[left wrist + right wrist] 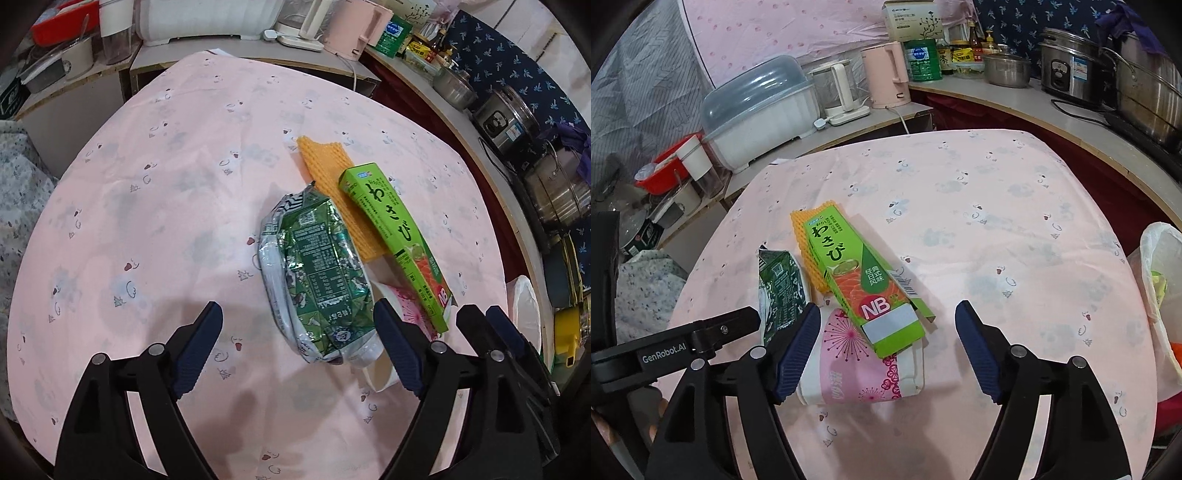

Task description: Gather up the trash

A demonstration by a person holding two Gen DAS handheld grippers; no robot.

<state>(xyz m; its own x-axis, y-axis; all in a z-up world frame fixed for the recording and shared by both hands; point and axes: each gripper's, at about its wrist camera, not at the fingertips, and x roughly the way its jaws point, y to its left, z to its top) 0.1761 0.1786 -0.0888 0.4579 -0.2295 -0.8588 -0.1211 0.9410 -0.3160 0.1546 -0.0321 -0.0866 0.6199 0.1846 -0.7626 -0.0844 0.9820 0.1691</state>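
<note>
Now I am holding my two tools over the desk, which has a pink cloth with little pictures on it. My left tool has its jaws wide apart, and nothing is pinched in them. The crumpled green snack bag lies between its fingers, but the pads do not press on it. My right tool is wide too and holds nothing. Its fingers stand on each side of the near end of the green wasabi box and the squashed pink paper cup.

The trash sits in one small pile near the middle of the desk. The snack bag is on the left. The wasabi box is on the right, and its near end rests on the paper cup. A yellow bumpy sheet lies flat under the box and sticks out at the far end.

At the right edge of the desk there is a white plastic bag with some bits inside.

Far behind the desk I see a pink kettle, a white dish box with a clear lid and shiny metal pots.
</note>
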